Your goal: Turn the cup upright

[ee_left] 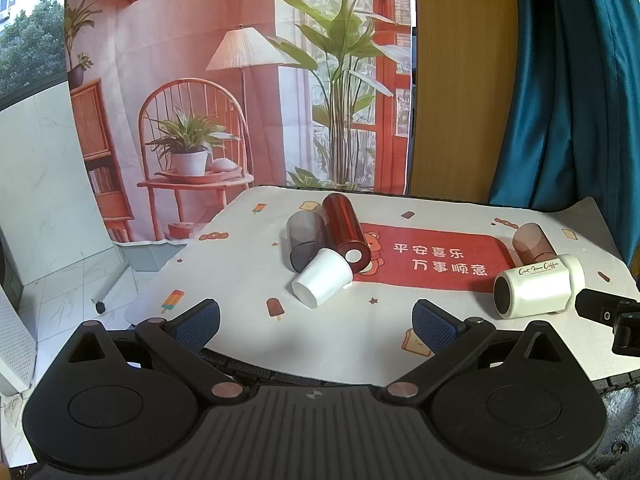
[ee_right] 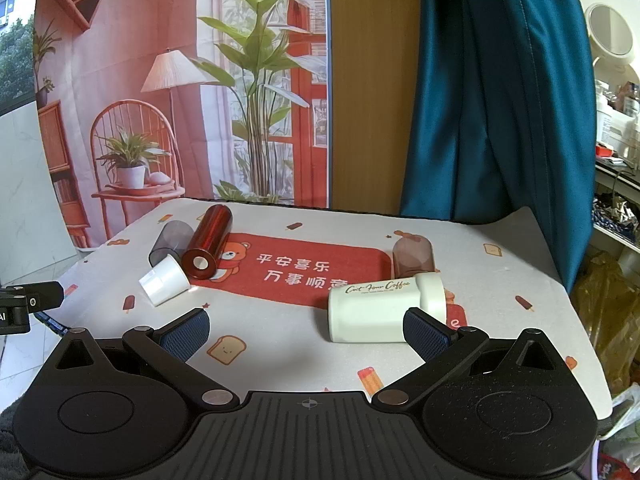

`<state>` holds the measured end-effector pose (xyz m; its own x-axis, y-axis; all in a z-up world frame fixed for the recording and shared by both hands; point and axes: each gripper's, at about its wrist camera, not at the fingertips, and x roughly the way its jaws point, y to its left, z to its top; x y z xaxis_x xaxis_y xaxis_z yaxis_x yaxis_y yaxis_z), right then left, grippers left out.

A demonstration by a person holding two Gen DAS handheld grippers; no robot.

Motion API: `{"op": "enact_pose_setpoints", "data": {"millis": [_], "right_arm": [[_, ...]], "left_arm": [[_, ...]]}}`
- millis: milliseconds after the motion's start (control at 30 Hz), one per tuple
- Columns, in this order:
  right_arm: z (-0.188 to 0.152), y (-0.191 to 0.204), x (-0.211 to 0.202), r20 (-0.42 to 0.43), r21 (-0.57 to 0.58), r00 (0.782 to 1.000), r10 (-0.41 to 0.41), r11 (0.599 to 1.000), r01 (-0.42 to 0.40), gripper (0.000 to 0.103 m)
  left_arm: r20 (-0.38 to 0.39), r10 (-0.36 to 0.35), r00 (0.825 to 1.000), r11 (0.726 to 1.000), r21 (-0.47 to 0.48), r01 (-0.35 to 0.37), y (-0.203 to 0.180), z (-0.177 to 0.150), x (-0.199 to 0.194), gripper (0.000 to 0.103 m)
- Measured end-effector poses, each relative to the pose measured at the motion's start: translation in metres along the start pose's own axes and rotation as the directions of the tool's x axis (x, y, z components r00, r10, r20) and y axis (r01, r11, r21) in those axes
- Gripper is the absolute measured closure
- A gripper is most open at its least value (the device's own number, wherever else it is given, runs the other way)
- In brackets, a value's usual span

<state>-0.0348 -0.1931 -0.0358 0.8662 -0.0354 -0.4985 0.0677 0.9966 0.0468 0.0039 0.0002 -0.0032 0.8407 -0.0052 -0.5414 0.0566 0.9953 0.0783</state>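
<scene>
Several cups lie on their sides on the table. A small white cup (ee_left: 322, 282) (ee_right: 165, 281) touches a shiny red cup (ee_left: 345, 232) (ee_right: 207, 242) and a smoky grey cup (ee_left: 306, 240) (ee_right: 170, 241). A cream coffee cup (ee_left: 536, 286) (ee_right: 384, 308) lies at the right, a brown translucent cup (ee_left: 532, 243) (ee_right: 413, 255) behind it. My left gripper (ee_left: 316, 322) is open and empty, short of the white cup. My right gripper (ee_right: 306, 330) is open and empty; its right finger (ee_right: 426, 336) is by the cream cup.
The table carries a white printed cloth (ee_left: 240, 272) with a red mat (ee_left: 436, 260) in the middle. A printed backdrop (ee_left: 240, 80) hangs behind, with a teal curtain (ee_right: 492, 100) at the right. Cluttered shelves (ee_right: 616, 140) stand beyond the table's right edge.
</scene>
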Motion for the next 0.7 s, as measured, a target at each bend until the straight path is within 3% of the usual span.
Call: {"op": "enact_pose_setpoints", "data": {"millis": [700], "right_arm": [[0.0002,0.0000,0.0004,-0.003,0.002,1.000,0.001,1.000,-0.001,0.000]], "left_arm": [[-0.004,0.001,1.000,1.000,0.000,-0.001,-0.0010,0.0003,0.0018,0.000]]}}
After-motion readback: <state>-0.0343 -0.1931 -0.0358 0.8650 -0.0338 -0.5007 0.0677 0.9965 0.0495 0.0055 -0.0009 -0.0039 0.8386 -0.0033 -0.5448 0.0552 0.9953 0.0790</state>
